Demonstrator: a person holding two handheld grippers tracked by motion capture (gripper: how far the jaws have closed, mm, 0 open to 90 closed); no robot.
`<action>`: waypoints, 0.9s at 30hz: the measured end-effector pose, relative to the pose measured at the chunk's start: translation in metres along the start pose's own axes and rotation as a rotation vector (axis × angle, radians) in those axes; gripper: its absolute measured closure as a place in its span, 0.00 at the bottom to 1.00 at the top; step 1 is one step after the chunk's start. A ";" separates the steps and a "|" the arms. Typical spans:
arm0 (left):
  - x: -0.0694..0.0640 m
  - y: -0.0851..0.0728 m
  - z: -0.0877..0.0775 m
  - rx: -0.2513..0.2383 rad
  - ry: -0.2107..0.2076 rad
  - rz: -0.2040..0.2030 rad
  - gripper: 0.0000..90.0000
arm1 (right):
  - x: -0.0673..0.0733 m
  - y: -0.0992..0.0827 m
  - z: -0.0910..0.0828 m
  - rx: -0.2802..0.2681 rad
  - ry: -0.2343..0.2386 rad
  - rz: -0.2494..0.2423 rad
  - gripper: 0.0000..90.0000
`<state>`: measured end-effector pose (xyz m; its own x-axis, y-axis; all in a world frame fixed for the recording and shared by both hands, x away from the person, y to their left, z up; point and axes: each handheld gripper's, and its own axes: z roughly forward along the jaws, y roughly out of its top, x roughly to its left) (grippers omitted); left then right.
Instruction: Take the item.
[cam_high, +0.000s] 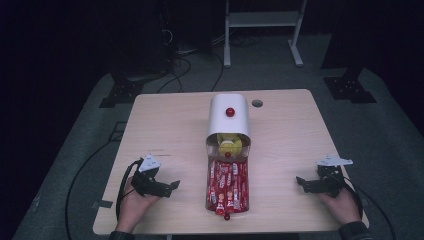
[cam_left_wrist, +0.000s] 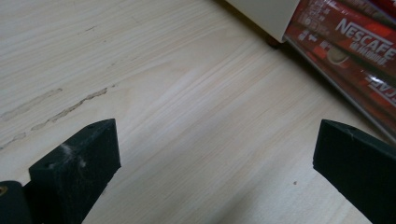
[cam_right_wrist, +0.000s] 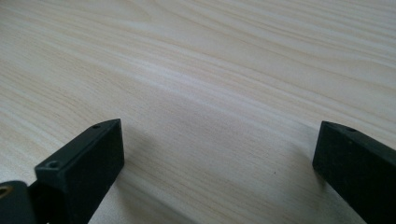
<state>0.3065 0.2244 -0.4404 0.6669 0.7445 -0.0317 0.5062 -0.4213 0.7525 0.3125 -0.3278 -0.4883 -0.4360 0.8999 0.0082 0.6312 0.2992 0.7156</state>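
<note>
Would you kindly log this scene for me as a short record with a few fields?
surface: light wooden table
container: white box with a red knob, drawer pulled out toward the person
drawer contents: red coffee sachets; something yellow further in
left gripper: open, empty, left of the drawer
right gripper: open, empty, right of the drawer

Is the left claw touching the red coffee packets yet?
Apart. The high view shows bare table between the left claw and the coffee packets; its own view shows open jaws over bare wood.

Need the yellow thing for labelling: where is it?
High view: the yellow object sits mid-table, inside the white container's open mouth, just behind the red sachets.
</note>
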 end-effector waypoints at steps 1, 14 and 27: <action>-0.001 0.001 0.000 -0.001 -0.001 0.002 0.00 | 0.000 0.000 0.000 0.000 0.000 -0.001 0.01; -0.009 0.009 -0.001 -0.018 -0.025 0.005 0.00 | 0.000 0.000 0.000 0.001 0.000 0.001 0.01; -0.021 0.018 -0.001 -0.036 -0.055 0.015 0.00 | 0.000 0.000 0.000 0.002 0.001 0.003 0.01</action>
<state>0.3012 0.2023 -0.4252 0.7038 0.7081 -0.0561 0.4767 -0.4123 0.7764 0.3124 -0.3277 -0.4883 -0.4346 0.9006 0.0110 0.6337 0.2971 0.7142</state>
